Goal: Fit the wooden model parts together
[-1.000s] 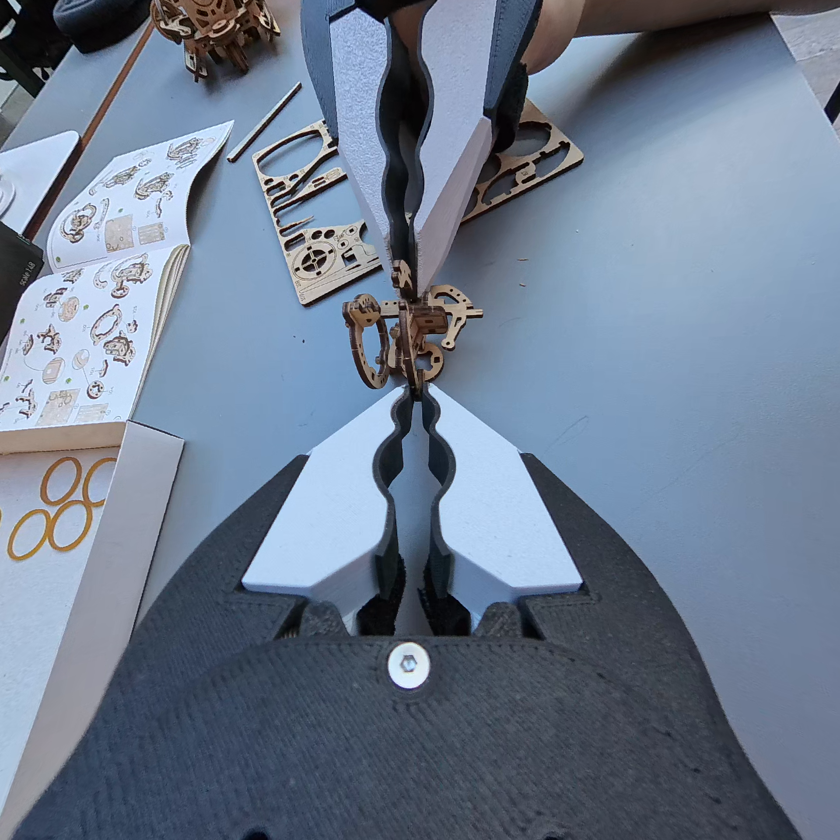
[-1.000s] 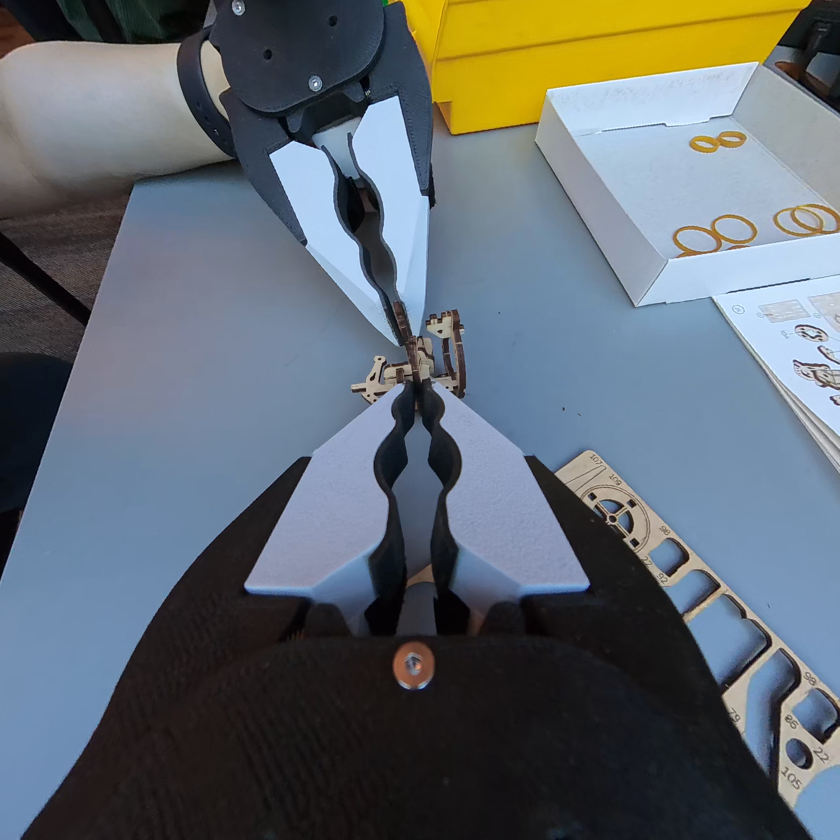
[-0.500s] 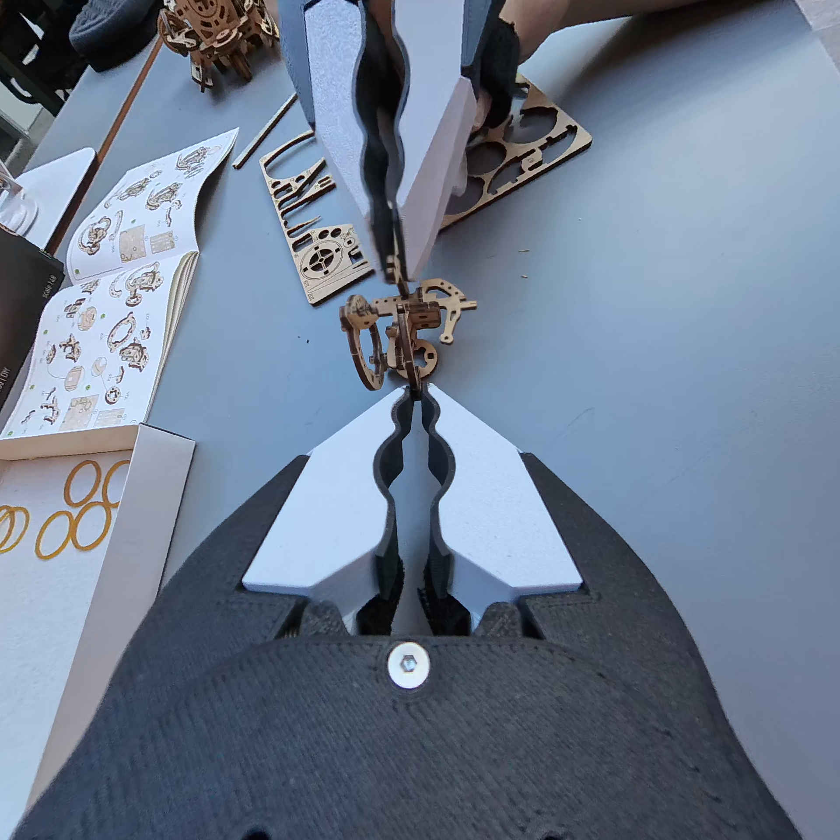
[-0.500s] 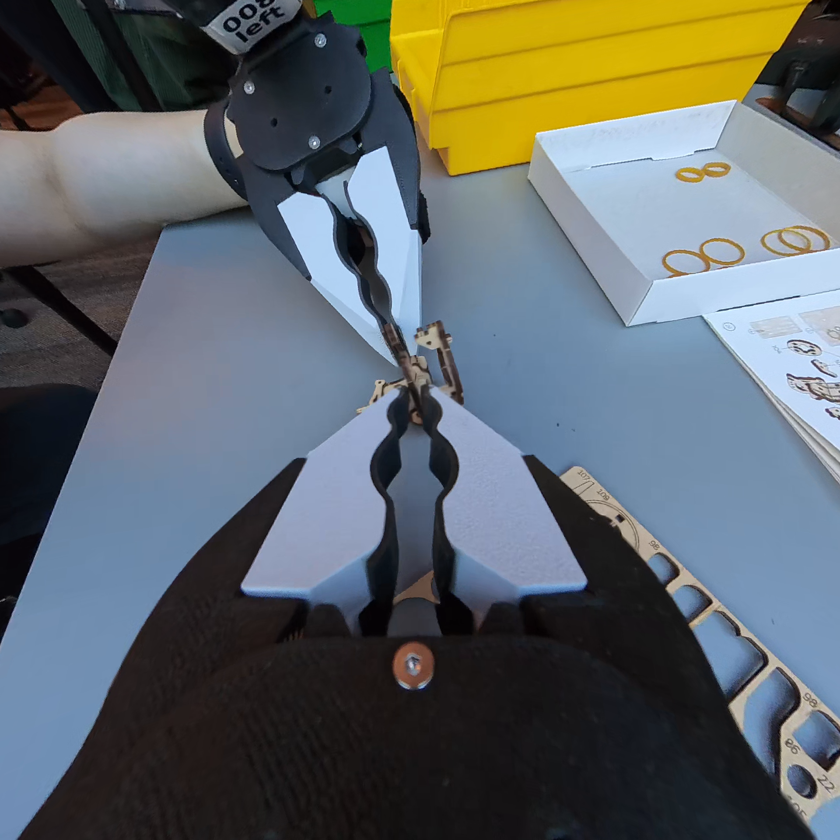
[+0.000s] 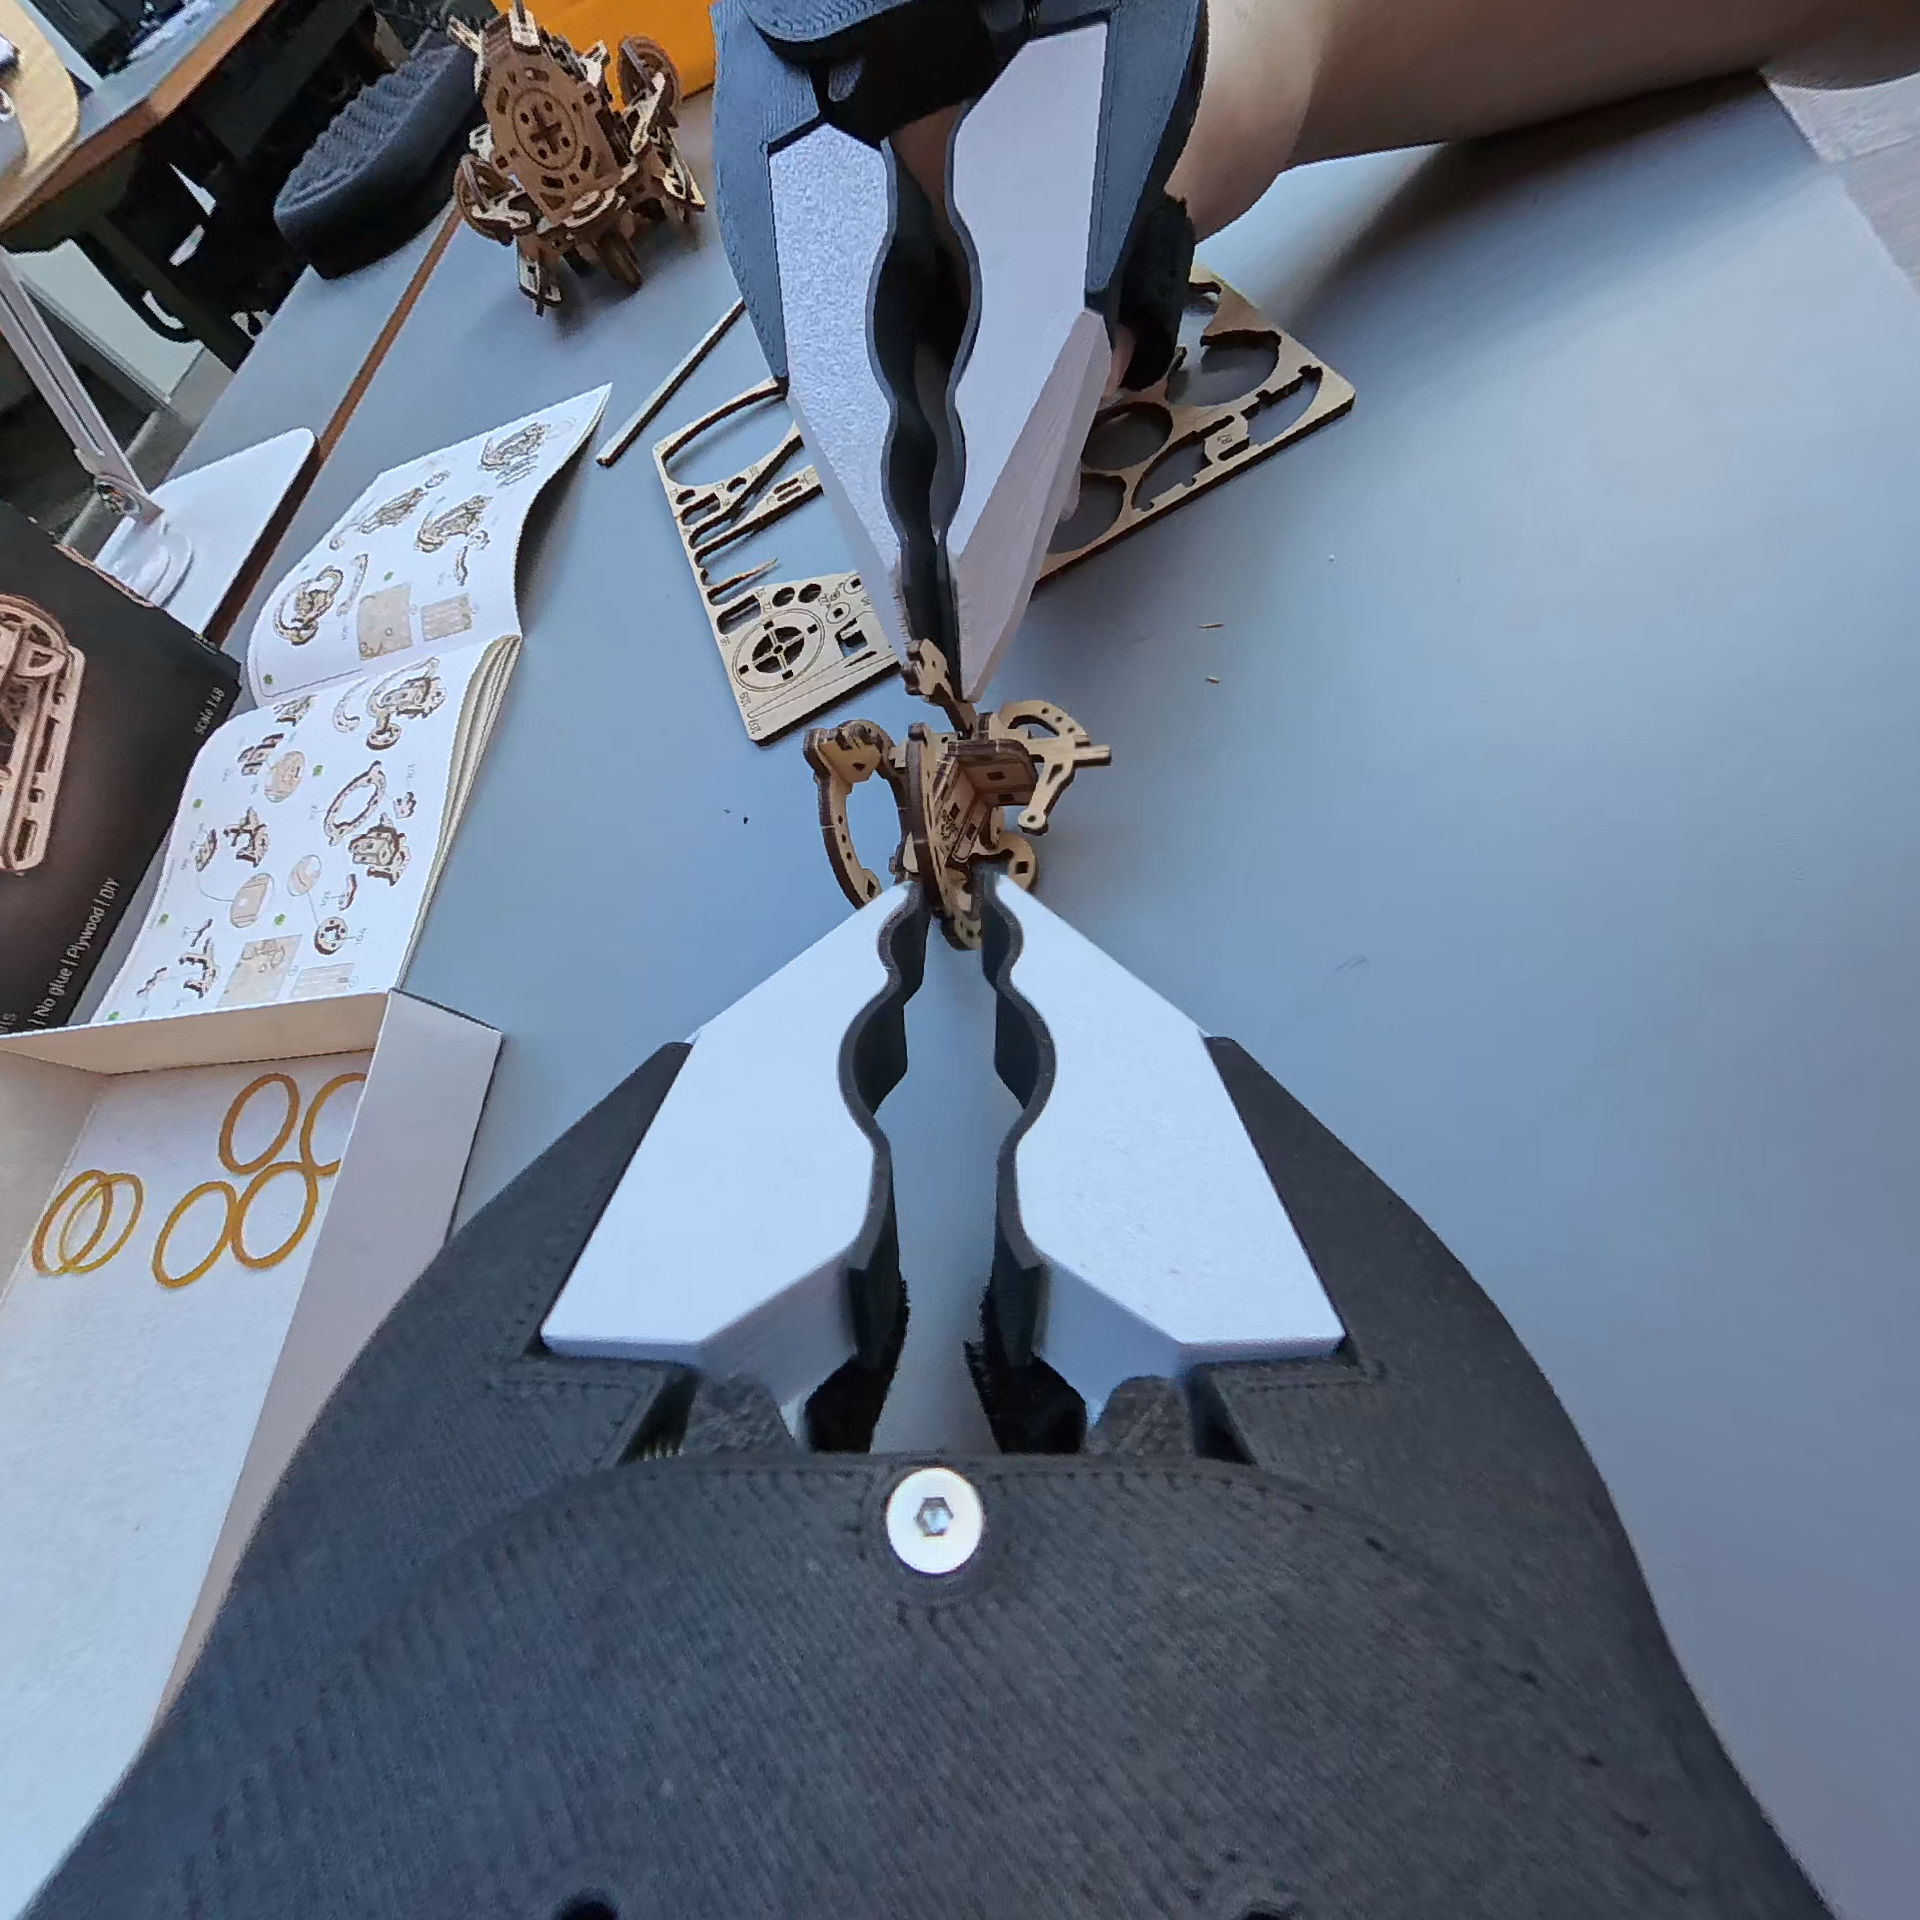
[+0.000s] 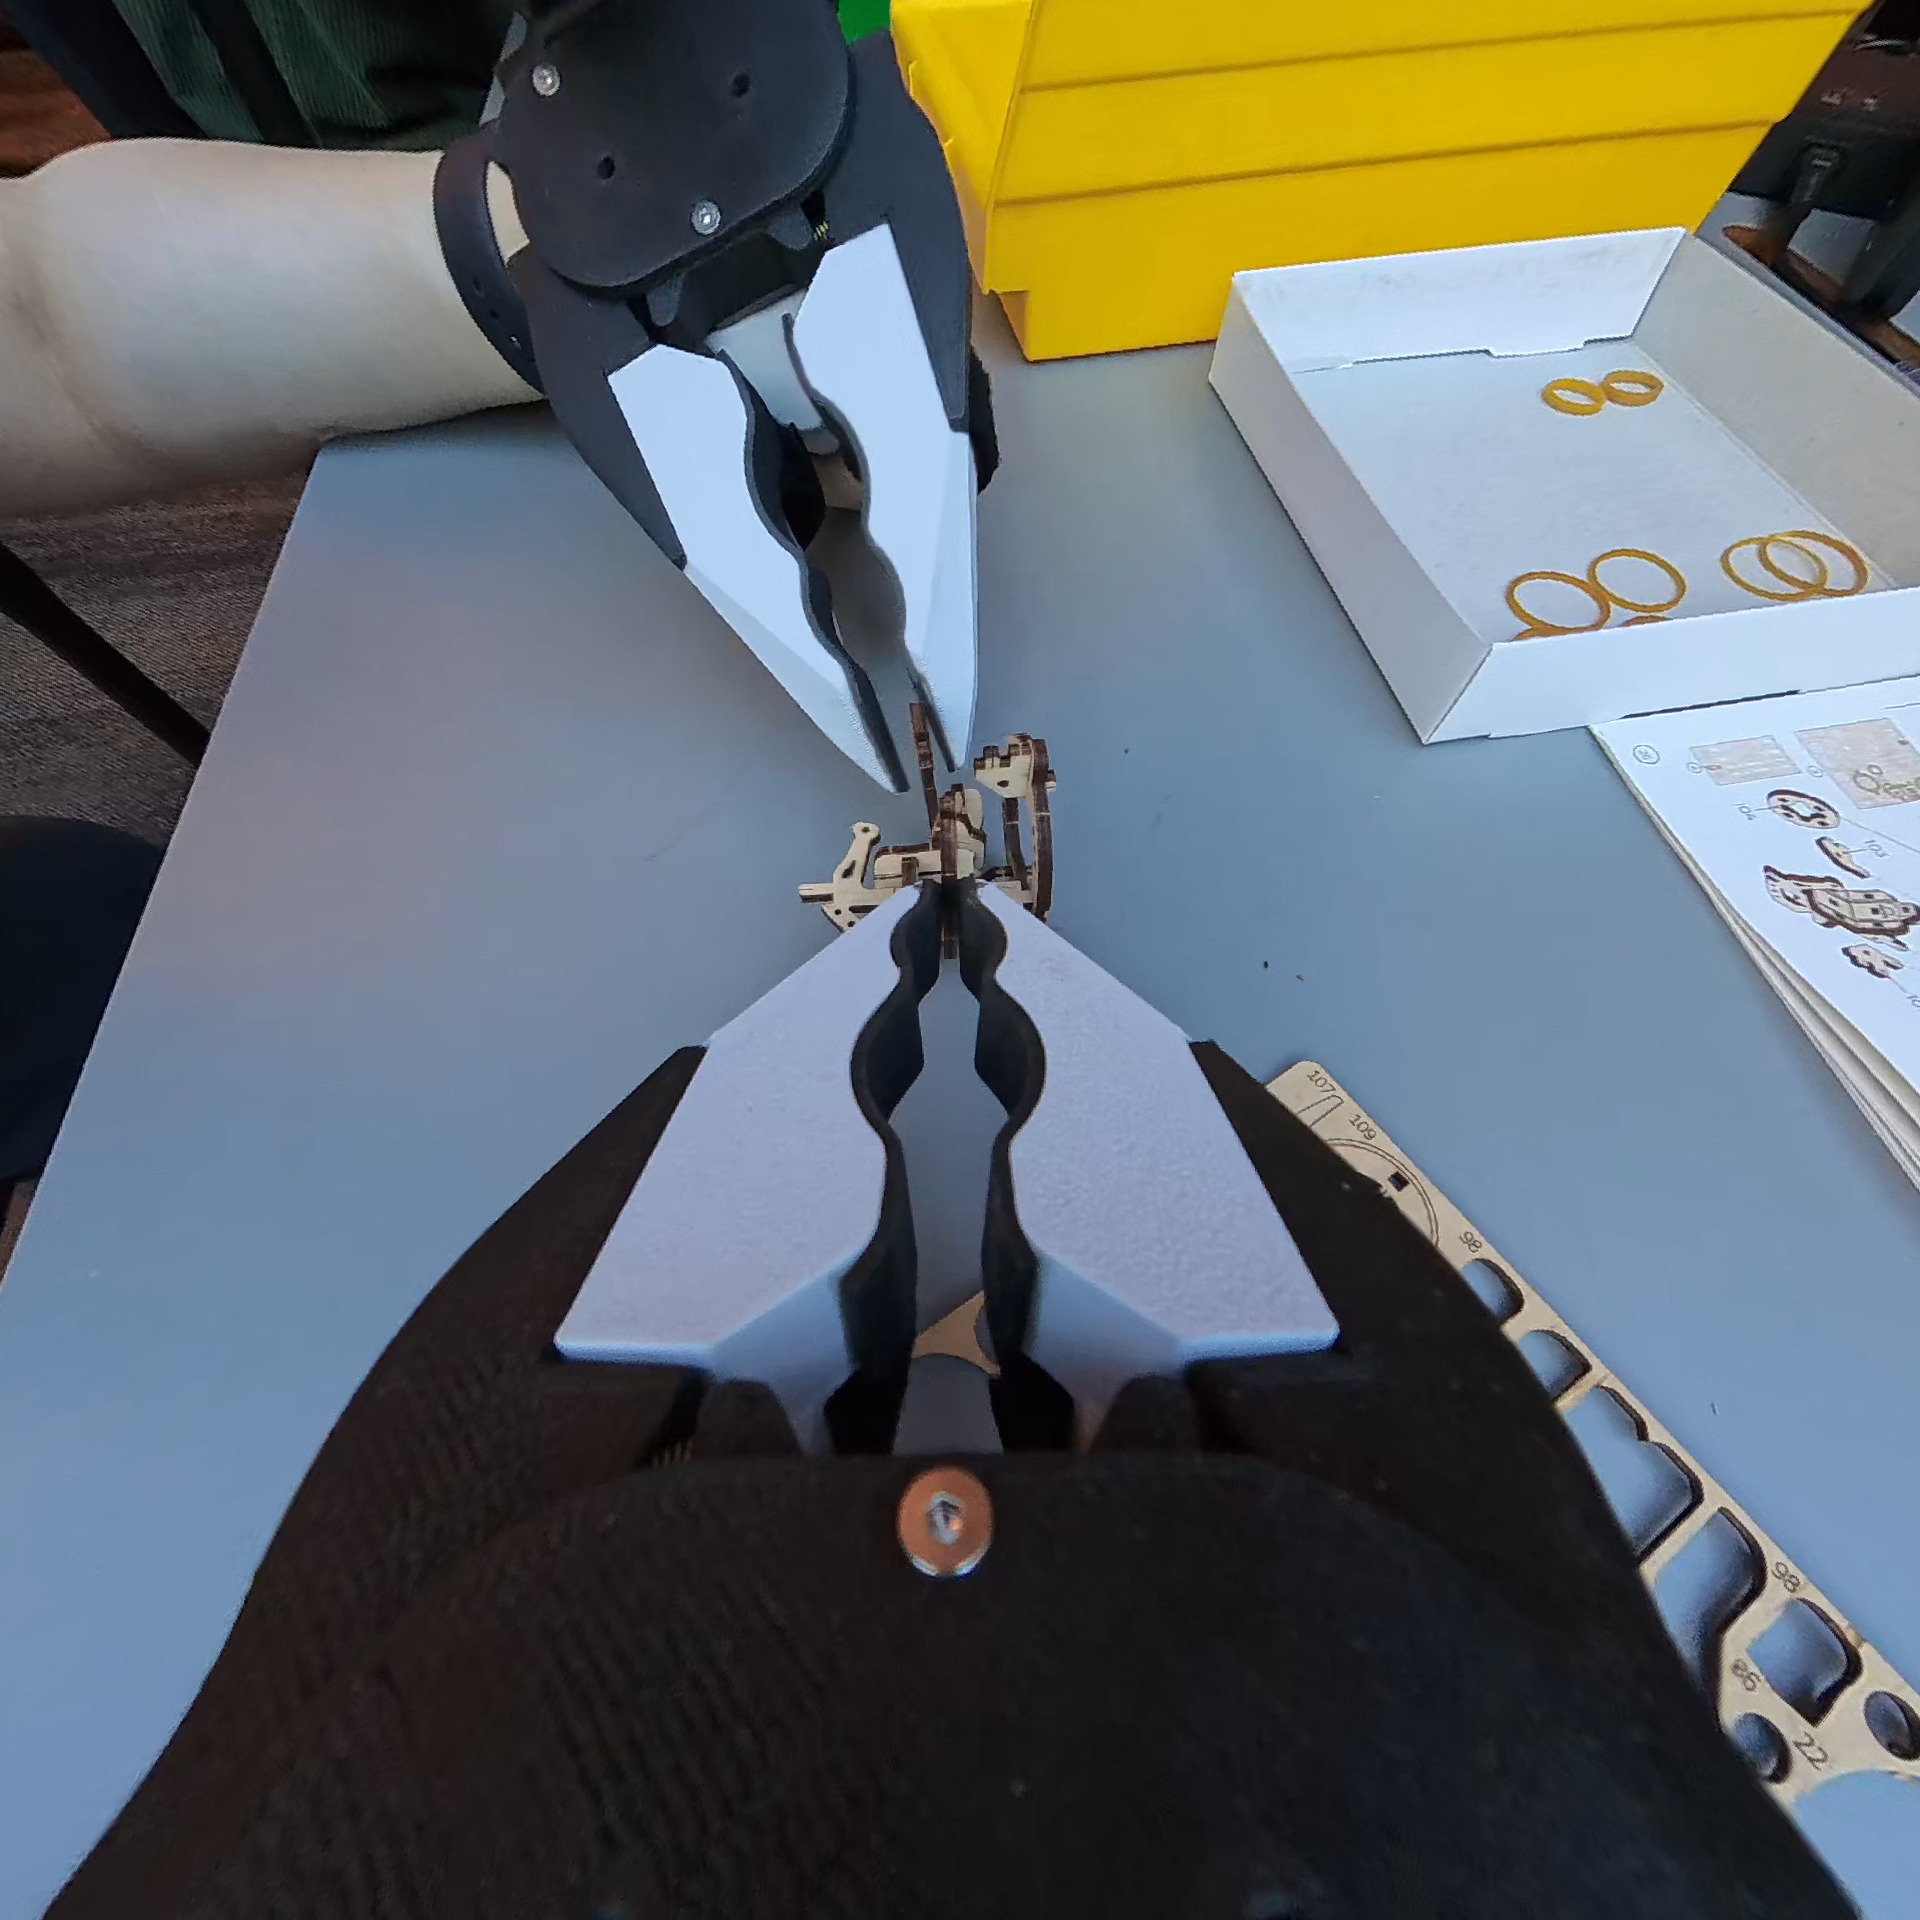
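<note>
A small wooden sub-assembly (image 5: pixel 961 805) of curved arms and a little box hangs just above the grey table (image 5: pixel 1507 987). My left gripper (image 5: pixel 951 906) is shut on its lower disc edge. My right gripper (image 5: pixel 940 649) comes down from the far side, shut on a small wooden piece (image 5: pixel 928 677) that meets the top of the sub-assembly. In the right wrist view, my right gripper (image 6: pixel 948 902) pinches that thin piece edge-on. The sub-assembly (image 6: pixel 971 847) sits just beyond it, and the left gripper (image 6: pixel 920 774) holds it from behind.
Two punched-out plywood sheets (image 5: pixel 774 634) (image 5: pixel 1205 436) lie behind the work. An open instruction booklet (image 5: pixel 343 727), a white box with yellow rings (image 5: pixel 208 1205) and a black box (image 5: pixel 62 748) are at the left. A finished wooden model (image 5: pixel 561 135) stands far back. Yellow bins (image 6: pixel 1351 156) show in the right wrist view. My left and right fingertips are right by each other.
Both grippers stay shut on their parts. The pair has risen and tilted a little, so more of the far background shows. The right gripper's small piece stays at the top of the sub-assembly.
</note>
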Demonstrator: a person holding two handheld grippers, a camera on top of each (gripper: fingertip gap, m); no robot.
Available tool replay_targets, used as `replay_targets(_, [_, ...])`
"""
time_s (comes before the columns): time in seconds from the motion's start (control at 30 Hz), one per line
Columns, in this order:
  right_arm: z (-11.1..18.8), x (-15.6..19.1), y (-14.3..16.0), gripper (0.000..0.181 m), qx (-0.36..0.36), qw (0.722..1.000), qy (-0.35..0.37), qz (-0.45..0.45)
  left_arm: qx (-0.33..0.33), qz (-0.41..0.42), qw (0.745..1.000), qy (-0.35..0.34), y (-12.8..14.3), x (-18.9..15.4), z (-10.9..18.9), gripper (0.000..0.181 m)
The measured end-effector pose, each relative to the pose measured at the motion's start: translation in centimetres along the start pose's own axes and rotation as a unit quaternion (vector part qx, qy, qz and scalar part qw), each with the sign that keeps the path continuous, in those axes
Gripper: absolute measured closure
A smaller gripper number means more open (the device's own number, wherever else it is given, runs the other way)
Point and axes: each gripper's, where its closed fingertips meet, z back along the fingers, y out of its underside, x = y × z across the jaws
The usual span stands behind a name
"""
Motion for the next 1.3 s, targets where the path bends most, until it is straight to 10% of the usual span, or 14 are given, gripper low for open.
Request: replay_targets(1.3, [-0.47,-0.12,-0.09,0.179,0.009,1.0,0.013,-0.004,-0.008,0.042,0.999,0.005,-0.06,0.73,0.05,0.18])
